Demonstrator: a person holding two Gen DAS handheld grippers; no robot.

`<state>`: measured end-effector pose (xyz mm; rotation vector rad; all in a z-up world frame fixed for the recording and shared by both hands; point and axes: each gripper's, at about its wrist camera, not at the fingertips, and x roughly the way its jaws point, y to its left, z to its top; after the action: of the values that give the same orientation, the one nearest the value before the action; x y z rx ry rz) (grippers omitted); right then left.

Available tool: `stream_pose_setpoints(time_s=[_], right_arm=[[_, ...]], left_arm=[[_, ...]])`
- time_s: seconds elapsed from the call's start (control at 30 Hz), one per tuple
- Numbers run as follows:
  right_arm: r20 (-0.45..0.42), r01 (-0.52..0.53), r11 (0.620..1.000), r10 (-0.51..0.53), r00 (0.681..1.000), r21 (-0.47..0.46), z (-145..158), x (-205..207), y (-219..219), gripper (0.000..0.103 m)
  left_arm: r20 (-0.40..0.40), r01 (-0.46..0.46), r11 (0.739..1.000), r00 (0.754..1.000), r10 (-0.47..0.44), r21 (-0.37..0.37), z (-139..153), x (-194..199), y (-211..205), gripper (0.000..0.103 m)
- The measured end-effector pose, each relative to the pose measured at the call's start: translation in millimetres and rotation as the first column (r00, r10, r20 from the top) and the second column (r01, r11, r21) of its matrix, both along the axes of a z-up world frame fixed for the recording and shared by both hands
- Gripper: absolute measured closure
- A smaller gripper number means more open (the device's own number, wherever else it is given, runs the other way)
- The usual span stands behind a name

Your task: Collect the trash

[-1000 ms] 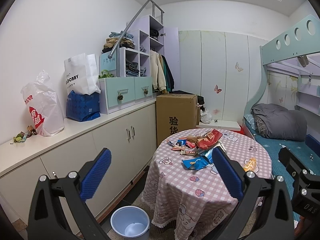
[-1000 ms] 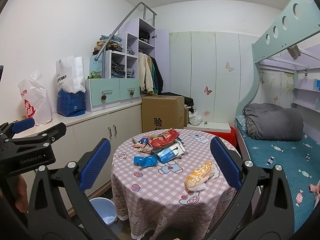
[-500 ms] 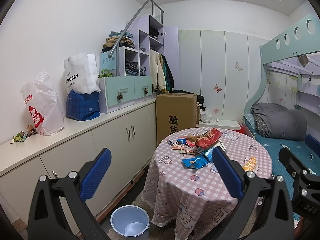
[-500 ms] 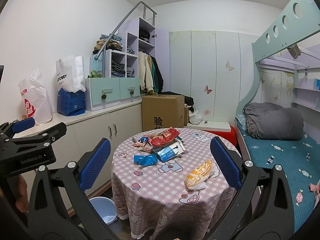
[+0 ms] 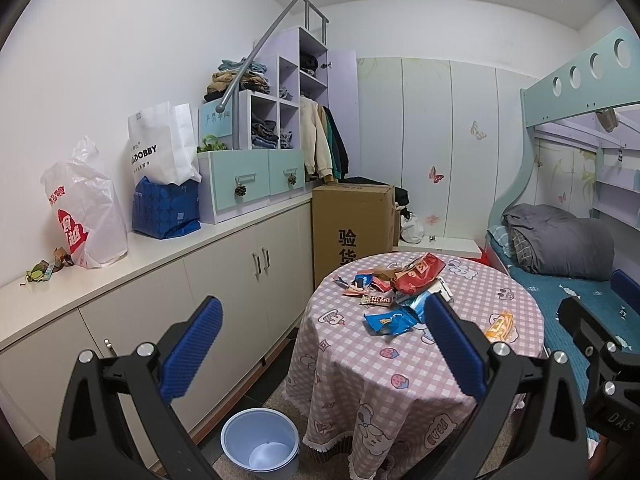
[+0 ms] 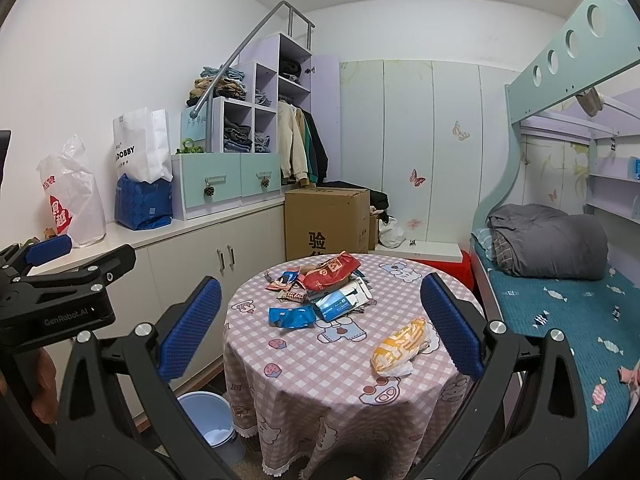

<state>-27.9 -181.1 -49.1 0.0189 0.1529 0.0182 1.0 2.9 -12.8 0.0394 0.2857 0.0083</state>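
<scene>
Two hand-held grippers, both held above the room and away from the litter. Left hand-held gripper (image 5: 320,344): blue ribbed pads spread wide, nothing between them. Right hand-held gripper (image 6: 318,326): same wide spread, nothing held.

Far left, long white counter (image 5: 160,252) over cream cupboard doors. On it: crinkled white plastic bag with red print (image 5: 82,216), glossy blue bag (image 5: 166,210) with a stiff white paper bag (image 5: 160,148) standing in it, then mint-green drawer unit (image 5: 252,178) with pine-cone pulls.

Floor below, close against the cupboards and beside the table's cloth hem: round pale-blue plastic bin (image 5: 260,444), open-topped, smooth-walled.

Centre back, tall brown cardboard box (image 5: 352,224), directly behind the table.

Centre, round table under a pink checked cloth (image 6: 332,372) with cartoon prints and a fringed edge. Pile of crumpled snack wrappers (image 6: 328,284) at the far side of the top: red foil bag uppermost, flattened blue wrapper (image 6: 292,316) nearest. Orange-yellow puffy packet (image 6: 400,344) lies apart, toward the right edge.

Right, bunk bed with teal patterned mattress (image 6: 560,312); grey rolled quilt (image 6: 548,240) on it.
</scene>
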Motion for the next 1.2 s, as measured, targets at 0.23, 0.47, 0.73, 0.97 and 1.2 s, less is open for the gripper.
stream_pose_setpoints(time_s=[0.23,0.47,0.73,0.97,1.2], right_arm=[[-0.005,-0.003,1.0,0.003,1.0,0.0,-5.1,-2.6,1.0,0.006],[-0.007,-0.004,1.0,0.004,1.0,-0.001,-5.1,-2.2,1.0,0.006],[-0.009,-0.004,1.0,0.004,1.0,-0.001,-5.1,-1.8,0.9,0.006],[-0.01,-0.004,1.0,0.004,1.0,-0.001,-8.1,-2.7,1.7,0.006],[-0.013,-0.005,1.0,0.005,1.0,-0.001,-6.1,-1.3,1.4,0.006]], left_arm=[[-0.002,-0.001,1.0,1.0,0.001,-0.002,-0.5,0.4,1.0,0.004],[-0.002,-0.001,1.0,1.0,0.001,-0.002,-0.7,0.4,1.2,0.004],[-0.004,0.0,1.0,1.0,0.0,-0.002,-2.7,-0.5,1.6,0.004],[-0.006,-0.001,1.0,1.0,0.001,-0.002,-6.5,-1.1,1.5,0.004],[-0.008,-0.001,1.0,1.0,0.001,-0.002,-7.6,-1.0,2.0,0.004]])
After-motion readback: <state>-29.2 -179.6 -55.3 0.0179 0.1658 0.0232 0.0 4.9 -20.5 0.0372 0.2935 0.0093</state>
